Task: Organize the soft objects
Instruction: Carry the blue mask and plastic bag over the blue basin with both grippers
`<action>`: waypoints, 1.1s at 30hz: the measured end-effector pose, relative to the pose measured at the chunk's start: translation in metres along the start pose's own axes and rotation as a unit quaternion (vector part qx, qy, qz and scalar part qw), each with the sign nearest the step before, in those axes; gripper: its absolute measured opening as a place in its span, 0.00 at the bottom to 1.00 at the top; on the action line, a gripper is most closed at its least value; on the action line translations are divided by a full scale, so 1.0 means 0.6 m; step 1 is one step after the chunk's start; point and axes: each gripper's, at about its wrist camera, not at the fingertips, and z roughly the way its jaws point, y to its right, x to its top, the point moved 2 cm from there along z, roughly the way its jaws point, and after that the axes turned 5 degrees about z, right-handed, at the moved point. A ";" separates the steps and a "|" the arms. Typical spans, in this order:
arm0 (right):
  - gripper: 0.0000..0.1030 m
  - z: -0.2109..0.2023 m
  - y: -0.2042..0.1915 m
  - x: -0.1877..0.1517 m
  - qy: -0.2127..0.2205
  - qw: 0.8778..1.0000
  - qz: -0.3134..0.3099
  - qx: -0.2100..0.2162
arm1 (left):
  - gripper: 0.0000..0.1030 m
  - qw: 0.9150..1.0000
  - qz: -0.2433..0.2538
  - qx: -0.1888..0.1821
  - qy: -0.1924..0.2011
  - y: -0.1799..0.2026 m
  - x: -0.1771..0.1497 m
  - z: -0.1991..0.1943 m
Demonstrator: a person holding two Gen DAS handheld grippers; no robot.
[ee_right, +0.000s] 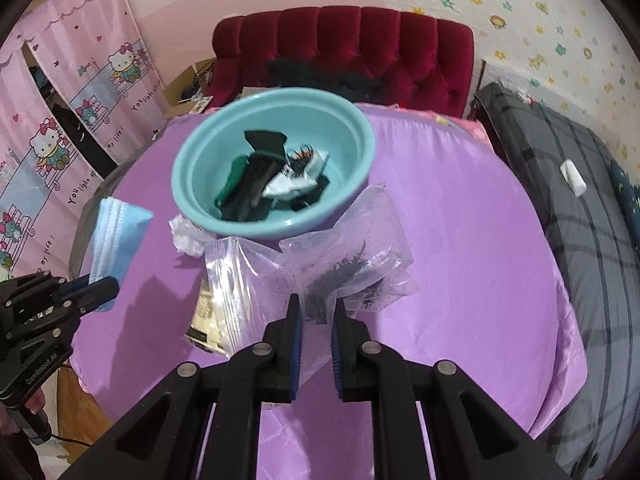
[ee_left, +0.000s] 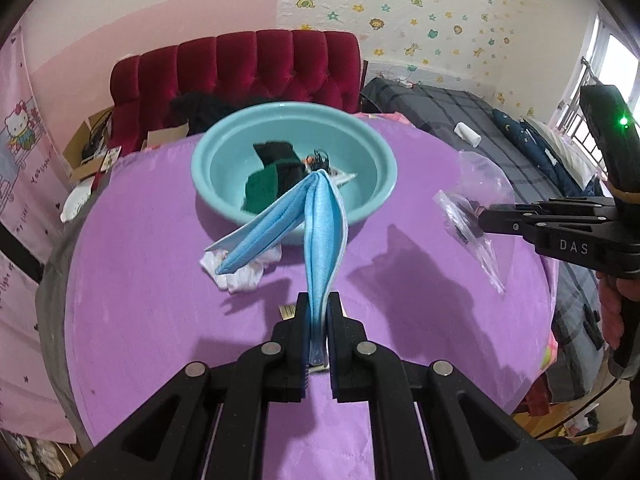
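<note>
Much of the basin's (ee_right: 208,152) contents is hard to read: dark and green cloths (ee_right: 240,192) lie heaped with a white scrap, and their number cannot be told. A crumpled white thing (ee_left: 240,276) beside the basin is half hidden behind the mask (ee_left: 320,240) in the left view. A dark card (ee_right: 206,320) on the purple cover (ee_right: 460,240) shows only partly under the bag (ee_right: 352,272).

There is one basin, one blue mask, one clear bag with dark specks inside, and two grippers.

The left gripper (ee_left: 318,316) is closed on the mask's lower end; the mask hangs clear of the cover in front of the basin. The right gripper (ee_right: 316,320) is closed on the bag's edge, and the bag is raised just before the basin. A white roll (ee_right: 572,178) lies well apart on the grey bedding.
</note>
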 end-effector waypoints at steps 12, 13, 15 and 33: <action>0.11 0.013 -0.044 0.088 0.007 0.999 -0.027 0.015 | 0.07 1.000 0.022 0.003 0.008 -0.022 0.093 0.022; 0.11 0.017 -0.047 0.098 0.007 0.999 -0.029 0.015 | 0.07 1.000 0.022 0.002 0.007 -0.025 0.096 0.023; 0.11 0.024 -0.050 0.112 0.008 0.999 -0.030 0.015 | 0.07 1.000 0.023 0.001 0.006 -0.032 0.111 0.033; 0.11 0.141 -0.061 0.234 0.003 1.000 0.008 0.015 | 0.07 1.000 -0.007 -0.008 -0.015 -0.104 0.180 0.155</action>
